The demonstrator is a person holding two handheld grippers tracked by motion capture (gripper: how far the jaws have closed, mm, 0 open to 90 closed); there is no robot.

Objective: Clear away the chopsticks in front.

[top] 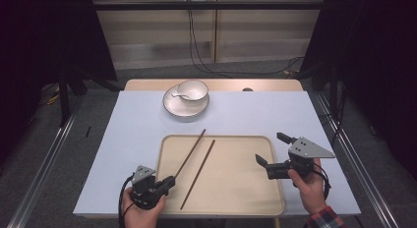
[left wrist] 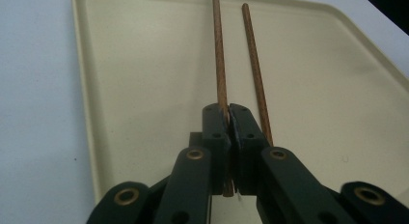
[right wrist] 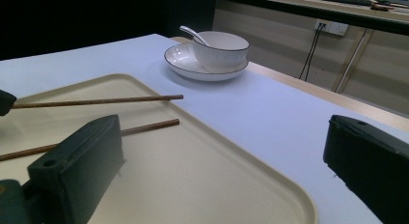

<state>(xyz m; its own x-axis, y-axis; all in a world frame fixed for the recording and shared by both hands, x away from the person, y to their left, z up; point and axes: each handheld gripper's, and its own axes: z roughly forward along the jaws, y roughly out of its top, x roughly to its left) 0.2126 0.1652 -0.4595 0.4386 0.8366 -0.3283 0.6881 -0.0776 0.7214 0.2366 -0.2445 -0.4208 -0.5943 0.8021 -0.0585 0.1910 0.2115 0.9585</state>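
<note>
High view: the tray [top: 231, 188] lies at the near middle of the table [top: 246, 112], with two chopsticks on or over it. The left gripper [top: 166, 184] sits at about 7 o'clock on the table, at the tray's near left corner, its jaws clamped on the near end of the left chopstick [top: 191, 152]. That stick runs toward 1 o'clock and its far tip passes over the tray's far rim. The right chopstick [top: 198, 174] lies just beside it, nearly parallel, flat in the tray, untouched.

In the left gripper view the jaws are pinched tight on the held stick [left wrist: 220, 64], with the other stick [left wrist: 255, 69] just to its right on the tray floor [left wrist: 144, 89].

The right gripper [top: 269, 150] hovers at about 4 o'clock, over the tray's right edge, jaws spread wide with nothing between them; the right gripper view shows the same.

At 12 o'clock, well apart from the tray, a plate [top: 186, 106] carries a bowl [top: 193, 89] with a spoon [top: 179, 94] leaning in it.
</note>
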